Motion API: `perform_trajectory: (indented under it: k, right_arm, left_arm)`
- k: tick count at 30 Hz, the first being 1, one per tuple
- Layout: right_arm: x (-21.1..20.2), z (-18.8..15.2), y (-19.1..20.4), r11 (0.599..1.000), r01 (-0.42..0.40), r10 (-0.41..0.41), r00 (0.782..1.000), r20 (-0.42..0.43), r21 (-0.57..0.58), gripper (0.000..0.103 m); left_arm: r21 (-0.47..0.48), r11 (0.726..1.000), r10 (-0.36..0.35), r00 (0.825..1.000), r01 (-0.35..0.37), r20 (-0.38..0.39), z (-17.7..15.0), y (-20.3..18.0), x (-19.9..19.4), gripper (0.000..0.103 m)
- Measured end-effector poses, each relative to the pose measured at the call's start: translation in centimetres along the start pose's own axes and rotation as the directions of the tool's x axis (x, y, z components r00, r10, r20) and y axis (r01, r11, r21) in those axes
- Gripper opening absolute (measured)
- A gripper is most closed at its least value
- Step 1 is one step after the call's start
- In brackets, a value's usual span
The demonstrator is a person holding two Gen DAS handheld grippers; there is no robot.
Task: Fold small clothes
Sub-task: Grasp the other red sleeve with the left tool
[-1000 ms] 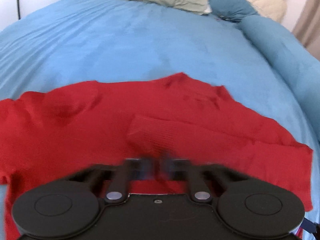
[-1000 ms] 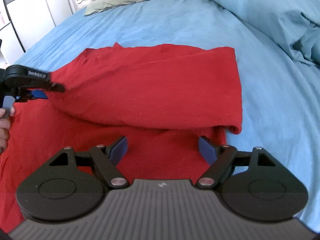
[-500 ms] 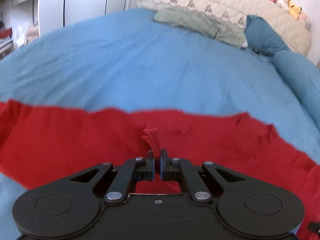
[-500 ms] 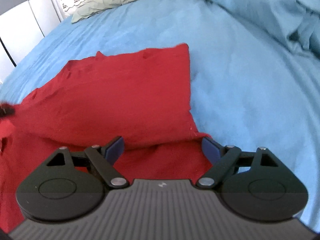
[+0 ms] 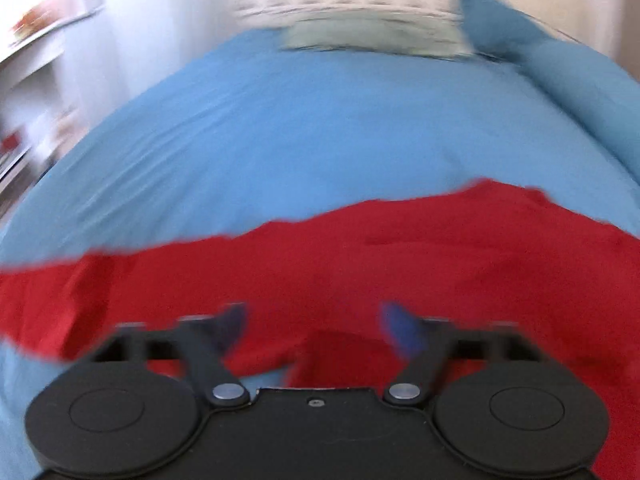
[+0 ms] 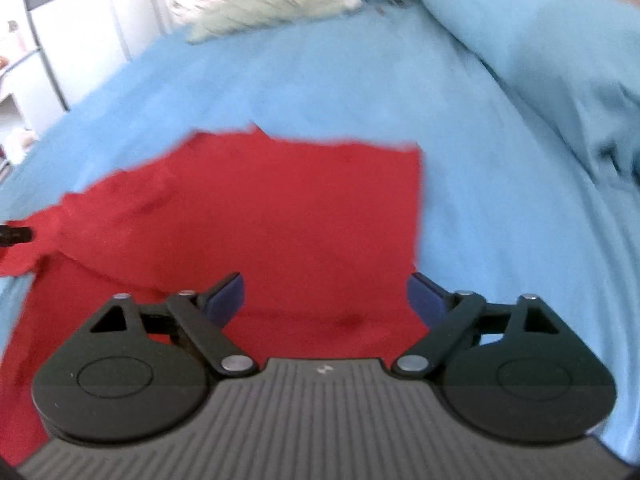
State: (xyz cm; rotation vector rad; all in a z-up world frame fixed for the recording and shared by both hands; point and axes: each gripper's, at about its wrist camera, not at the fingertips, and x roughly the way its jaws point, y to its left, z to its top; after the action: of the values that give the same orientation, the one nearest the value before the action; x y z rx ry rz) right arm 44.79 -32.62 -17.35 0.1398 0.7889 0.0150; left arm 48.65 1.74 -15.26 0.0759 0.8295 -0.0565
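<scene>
A red garment (image 5: pixel 360 264) lies partly folded on the blue bed; it also shows in the right wrist view (image 6: pixel 272 216), with one layer folded over another. My left gripper (image 5: pixel 316 324) is open and empty just above the garment's near edge; the view is blurred by motion. My right gripper (image 6: pixel 326 296) is open and empty over the garment's near right part. A dark tip of the left gripper (image 6: pixel 16 235) shows at the far left edge of the right wrist view, by the garment's left corner.
The blue bedsheet (image 5: pixel 304 128) spreads all around the garment. A pale green pillow (image 6: pixel 280 8) and a patterned headboard cushion (image 5: pixel 360 0) lie at the bed's head. A bunched blue duvet (image 6: pixel 560 80) lies to the right. White cupboards (image 6: pixel 80 32) stand to the left.
My left gripper has opened and let go of the red cloth it was pinching. The garment has dropped flatter. My right gripper stays open and has shifted slightly.
</scene>
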Motion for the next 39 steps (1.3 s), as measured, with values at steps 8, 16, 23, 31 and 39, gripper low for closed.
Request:
perform_trajectory:
  k: [8, 16, 23, 31, 39]
  right_arm:
    - [6.5, 0.6, 0.7, 0.992, 0.091, -0.085, 0.994, -0.069, 0.084, 0.103]
    - [6.1, 0.1, 0.0, 0.992, 0.095, -0.085, 0.990, -0.112, 0.083, 0.103]
    - [-2.1, 3.6, 4.7, 0.997, -0.037, 0.035, 0.999, 0.031, 0.066, 0.103]
    - [-5.9, 3.7, 15.6, 0.997, -0.074, 0.073, 0.997, 0.024, 0.027, 0.103]
    - [-3.0, -0.1, 24.8, 0.986, -0.080, 0.084, 0.996, -0.017, 0.149, 0.103]
  left_arm:
    - [0.011, 0.993, -0.115, 0.986, 0.117, -0.117, -0.4, -4.9, 7.0, 0.101]
    - [-0.076, 0.989, -0.136, 0.983, 0.127, -0.126, 0.5, -3.1, 6.1, 0.099]
    - [-0.273, 0.957, -0.090, 0.994, 0.101, 0.053, 2.4, 6.0, -4.9, 0.103]
    - [-0.468, 0.875, 0.132, 0.991, -0.120, -0.006, -0.9, 22.7, -8.2, 0.103]
    - [-0.714, 0.691, 0.115, 0.992, -0.110, -0.043, -6.7, 37.0, -3.0, 0.076]
